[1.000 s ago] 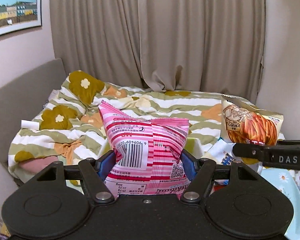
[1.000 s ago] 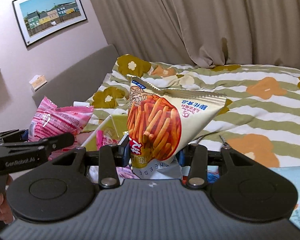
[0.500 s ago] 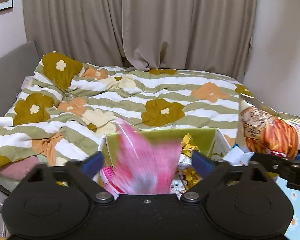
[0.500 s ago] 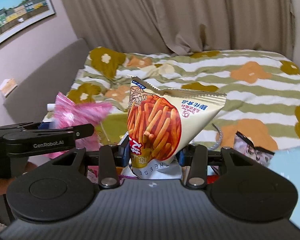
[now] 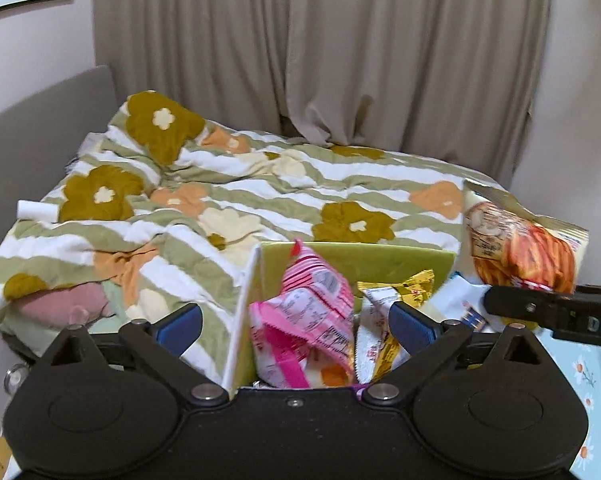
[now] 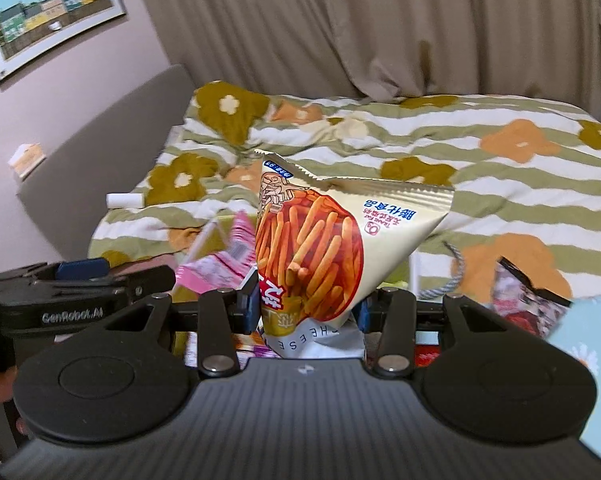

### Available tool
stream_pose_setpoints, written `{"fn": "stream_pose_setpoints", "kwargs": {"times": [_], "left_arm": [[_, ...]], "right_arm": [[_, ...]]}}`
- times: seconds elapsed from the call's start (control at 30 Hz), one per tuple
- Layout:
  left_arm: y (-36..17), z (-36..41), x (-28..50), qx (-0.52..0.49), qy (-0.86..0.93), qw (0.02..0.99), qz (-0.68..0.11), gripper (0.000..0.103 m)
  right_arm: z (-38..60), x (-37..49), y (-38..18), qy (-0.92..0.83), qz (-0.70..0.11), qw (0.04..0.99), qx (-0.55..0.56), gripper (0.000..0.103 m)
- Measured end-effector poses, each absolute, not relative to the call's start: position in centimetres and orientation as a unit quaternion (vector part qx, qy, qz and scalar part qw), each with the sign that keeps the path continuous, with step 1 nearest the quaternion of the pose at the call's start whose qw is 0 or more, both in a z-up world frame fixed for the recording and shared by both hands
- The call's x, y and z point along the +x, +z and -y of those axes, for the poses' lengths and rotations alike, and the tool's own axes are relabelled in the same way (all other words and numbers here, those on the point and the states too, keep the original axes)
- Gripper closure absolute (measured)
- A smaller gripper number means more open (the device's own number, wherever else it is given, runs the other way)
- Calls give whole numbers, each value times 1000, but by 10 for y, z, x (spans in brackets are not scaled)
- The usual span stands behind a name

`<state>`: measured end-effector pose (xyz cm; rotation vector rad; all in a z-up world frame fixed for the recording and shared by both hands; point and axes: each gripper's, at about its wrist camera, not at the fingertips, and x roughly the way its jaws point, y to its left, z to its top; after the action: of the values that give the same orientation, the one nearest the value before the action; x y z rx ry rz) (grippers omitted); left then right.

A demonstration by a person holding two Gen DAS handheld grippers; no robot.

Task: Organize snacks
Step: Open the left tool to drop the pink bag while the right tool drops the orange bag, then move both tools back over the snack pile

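Standing wide apart, the jaws of the left gripper (image 5: 294, 326) press on nothing, having just been opening; the pink snack bag (image 5: 308, 320) lies loose between them inside the green box (image 5: 356, 256), beside a yellow packet (image 5: 404, 290). The right gripper (image 6: 302, 306) is clamped on the lower part of the fries snack bag (image 6: 312, 248), held upright just right of the box. Beyond lies the flowered striped quilt (image 5: 220, 200), with beige curtains (image 5: 320, 48) behind.
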<state>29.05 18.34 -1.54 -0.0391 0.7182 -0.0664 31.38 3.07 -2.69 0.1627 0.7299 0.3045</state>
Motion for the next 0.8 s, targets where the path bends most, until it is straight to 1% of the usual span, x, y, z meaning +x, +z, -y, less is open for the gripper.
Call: {"fn": "stream_pose_setpoints", "kwargs": {"times": [0.2,0.3,0.33,0.37,0.43,0.6,0.8], "left_arm": [[-13,-193,281,-20,-4,937,-350,2],[-15,-198,276,-21,6,936,-352,2],[-16,-199,275,-21,9,935,-354,2],[-18,-200,273,-24,12,935,-354,1],[-19,-204,270,-32,14,934,-357,1],[-21,-208,263,-30,18,932,-361,1],[-16,-200,252,-27,5,935,-353,1]], "right_arm": [[-52,328,-32,189,-369,907,77,44],[-60,331,-39,204,-373,901,80,41],[-63,332,-41,207,-371,901,87,30],[-64,333,-43,210,-372,900,92,12],[-63,333,-47,203,-371,901,102,0],[-51,326,-49,193,-365,902,130,0],[-45,314,-39,174,-341,915,126,0]]}}
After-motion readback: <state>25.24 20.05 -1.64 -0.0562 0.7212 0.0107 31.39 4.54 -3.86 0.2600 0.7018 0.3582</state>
